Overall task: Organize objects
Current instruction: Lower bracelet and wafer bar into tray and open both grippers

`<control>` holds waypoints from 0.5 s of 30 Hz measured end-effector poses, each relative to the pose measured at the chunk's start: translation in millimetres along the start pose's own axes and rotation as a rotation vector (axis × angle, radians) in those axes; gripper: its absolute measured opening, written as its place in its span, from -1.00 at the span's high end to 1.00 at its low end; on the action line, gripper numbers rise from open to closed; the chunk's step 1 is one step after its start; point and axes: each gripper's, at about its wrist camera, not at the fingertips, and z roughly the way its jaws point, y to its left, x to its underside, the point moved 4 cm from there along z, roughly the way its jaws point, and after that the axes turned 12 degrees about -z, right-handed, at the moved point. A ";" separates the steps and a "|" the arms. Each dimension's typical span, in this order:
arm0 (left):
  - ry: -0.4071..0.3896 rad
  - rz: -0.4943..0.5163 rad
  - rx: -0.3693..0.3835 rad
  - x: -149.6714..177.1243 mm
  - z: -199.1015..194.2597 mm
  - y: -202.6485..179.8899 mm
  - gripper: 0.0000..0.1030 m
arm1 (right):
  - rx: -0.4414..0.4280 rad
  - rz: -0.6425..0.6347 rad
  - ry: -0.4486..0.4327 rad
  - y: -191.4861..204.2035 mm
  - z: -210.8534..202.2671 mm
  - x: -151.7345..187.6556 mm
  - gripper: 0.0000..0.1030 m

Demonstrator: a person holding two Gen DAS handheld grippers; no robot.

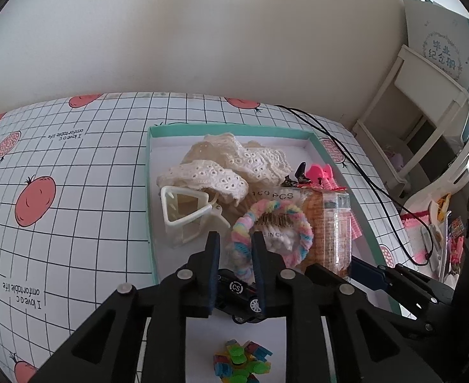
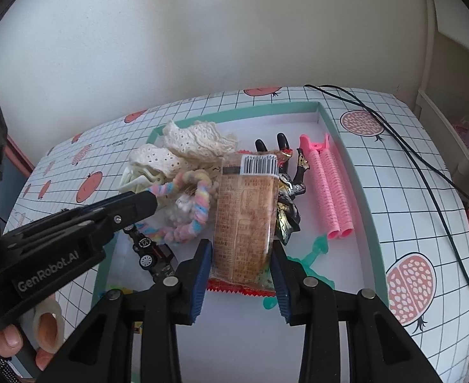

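A checked plastic tablecloth (image 1: 74, 198), printed with red fruit, covers the table. On it sits a shallow card box (image 1: 149, 172) with teal walls and a white floor; nearly everything to be sorted lies inside it.

Largest in the box is a heap of cream eyelet lace (image 1: 231, 162), ruffled and soft, at the far left. Right of it lies a flat packet (image 2: 244, 220) of orange-brown film with a barcode label on its far end. 2 ribbed pink curlers (image 2: 327, 188), tube-shaped, lie side by side near the right wall. A fuzzy pastel scrunchie (image 1: 276, 223) forms a ring over a clear bag marked "100 PCS". A square ivory claw clip (image 1: 186, 217) of hard plastic stands left of the scrunchie. A glossy black-and-gold figure (image 2: 288, 210) lies between packet and curlers. A small black toy car (image 1: 237, 290) rests at the near left, and a cluster of bright plastic blocks (image 1: 241, 364) lies nearer the camera.

The left gripper (image 1: 236, 274) has its jaws narrowly apart, with the car and the scrunchie's near edge seen between them; I cannot tell whether a pad touches either. The right gripper (image 2: 241, 274) straddles the packet's near end, jaws moderately apart, pads beside its edges without squeezing.
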 end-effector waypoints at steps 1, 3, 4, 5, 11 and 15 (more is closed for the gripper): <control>-0.003 0.002 0.003 -0.1 -1.7 -0.4 0.61 | 0.000 0.000 -0.003 0.2 -1.5 -0.5 0.10; -0.011 0.008 0.008 -0.9 -6.3 -2.4 0.60 | 0.004 -0.002 -0.013 1.3 -5.8 -2.1 0.09; -0.016 0.009 0.010 -1.4 -8.1 -3.3 0.60 | 0.006 -0.003 -0.016 1.8 -7.4 -2.6 0.09; -0.020 0.012 0.012 -2.1 -10.6 -4.0 0.59 | 0.008 -0.005 -0.023 3.1 -10.3 -3.5 0.09; -0.051 0.021 0.022 -6.8 -23.1 -5.3 0.56 | 0.022 -0.011 -0.049 5.7 -20.5 -7.6 0.09; -0.064 0.023 0.009 -9.1 -25.5 -2.6 0.43 | 0.027 0.005 -0.055 2.1 -20.7 -8.3 0.09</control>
